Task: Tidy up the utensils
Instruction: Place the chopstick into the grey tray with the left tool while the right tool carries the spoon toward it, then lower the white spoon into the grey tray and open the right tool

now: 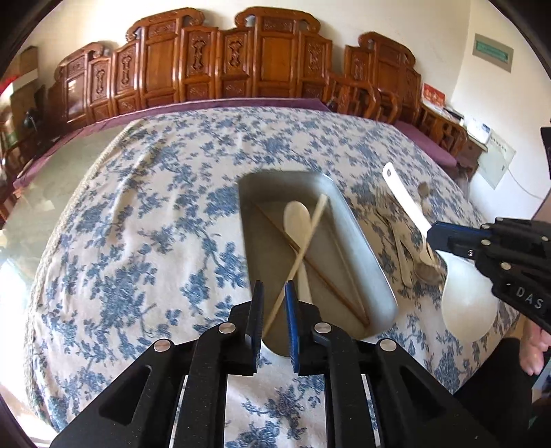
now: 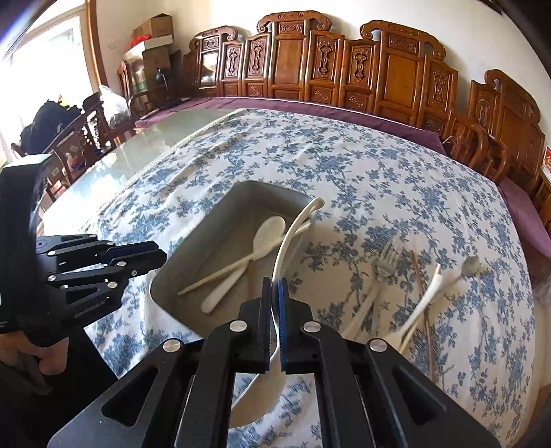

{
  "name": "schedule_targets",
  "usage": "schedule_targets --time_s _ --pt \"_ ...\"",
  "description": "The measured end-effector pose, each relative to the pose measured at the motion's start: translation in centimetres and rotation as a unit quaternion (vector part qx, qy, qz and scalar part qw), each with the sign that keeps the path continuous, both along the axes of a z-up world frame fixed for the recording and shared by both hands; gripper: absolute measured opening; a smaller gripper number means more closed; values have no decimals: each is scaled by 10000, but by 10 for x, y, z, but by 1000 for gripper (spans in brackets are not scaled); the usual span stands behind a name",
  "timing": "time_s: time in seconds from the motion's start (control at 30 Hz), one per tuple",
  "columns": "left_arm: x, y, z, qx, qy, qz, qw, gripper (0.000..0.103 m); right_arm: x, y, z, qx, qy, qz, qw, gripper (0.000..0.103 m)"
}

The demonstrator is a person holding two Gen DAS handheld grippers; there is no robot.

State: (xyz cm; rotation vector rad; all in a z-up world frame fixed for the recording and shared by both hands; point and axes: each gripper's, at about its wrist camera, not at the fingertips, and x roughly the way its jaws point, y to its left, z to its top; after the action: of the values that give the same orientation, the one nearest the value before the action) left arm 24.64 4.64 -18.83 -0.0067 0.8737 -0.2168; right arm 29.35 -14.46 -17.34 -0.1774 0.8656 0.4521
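Note:
A metal tray (image 1: 358, 241) (image 2: 206, 227) lies on the blue floral tablecloth and holds a white spoon (image 1: 296, 220) (image 2: 265, 237) and chopsticks (image 1: 310, 234) (image 2: 220, 272). My left gripper (image 1: 274, 310) (image 2: 151, 256) is open over the tray's near end, with a chopstick lying loose between its fingers. My right gripper (image 2: 274, 310) (image 1: 434, 241) is shut on a white rice paddle (image 1: 406, 200) (image 2: 289, 241), held above the cloth right of the tray. A fork (image 2: 382, 272), a white spoon (image 2: 423, 303), a metal spoon (image 2: 470, 267) and chopsticks (image 2: 418, 275) lie on the cloth at the right.
Carved wooden chairs (image 1: 241, 58) (image 2: 378, 69) line the far side of the table. Bare glass tabletop (image 2: 165, 138) shows at the left beyond the cloth. Boxes (image 2: 151, 31) and bags stand in the far left corner.

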Motion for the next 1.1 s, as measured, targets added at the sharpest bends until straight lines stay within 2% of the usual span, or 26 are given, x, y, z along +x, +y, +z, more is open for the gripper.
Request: schedule_targets --time_s 0.23,0.5,0.8,1.1 --pt "3 15 6 -9 -65 204 9998 11 26 22 -6 174 85 32 9998 5" --pt "7 27 7 -31 -65 364 9993 11 54 49 -28 192 211 41 9996 5" --pt "8 30 7 -30 -62 428 9991 11 67 67 -52 469 549 87 9973 5" --pt "9 29 9 -95 -109 439 9989 11 66 74 -56 737 667 284 9946 6"
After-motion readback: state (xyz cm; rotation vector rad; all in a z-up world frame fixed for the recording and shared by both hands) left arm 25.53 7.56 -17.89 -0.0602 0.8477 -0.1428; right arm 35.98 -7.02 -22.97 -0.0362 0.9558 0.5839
